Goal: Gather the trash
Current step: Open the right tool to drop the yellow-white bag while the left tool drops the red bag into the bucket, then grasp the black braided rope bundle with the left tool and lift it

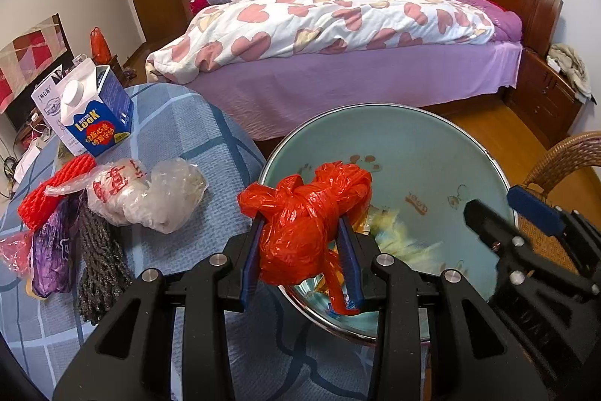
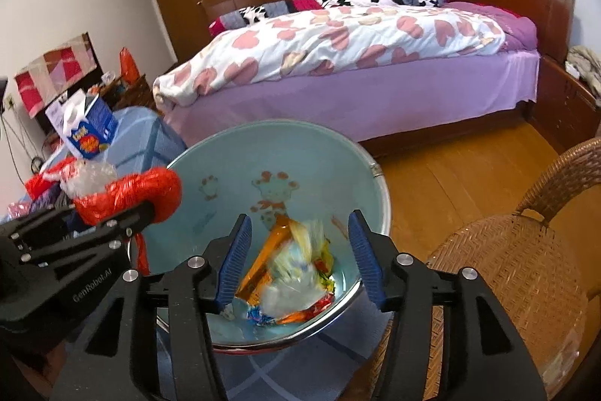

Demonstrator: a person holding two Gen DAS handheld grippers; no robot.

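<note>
Red knotted plastic bag (image 1: 306,232) sits clamped in the left hand-held gripper (image 1: 300,250) above the basin (image 1: 413,145), where wrappers (image 2: 289,273), perhaps candy, already lie; the right hand-held gripper (image 2: 300,258) gapes empty; beyond the left one, a milk carton (image 1: 97,111) and clear bags (image 1: 150,190) wait on the worktop (image 1: 210,138).

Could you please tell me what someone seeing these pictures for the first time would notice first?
The knotted red plastic bag, clamped in the left gripper at the near rim of the pale blue basin, draws the eye first. Next come the bright snack wrappers in the basin's bottom, under the open right gripper. Behind lies the bed with its heart-print duvet.
</note>
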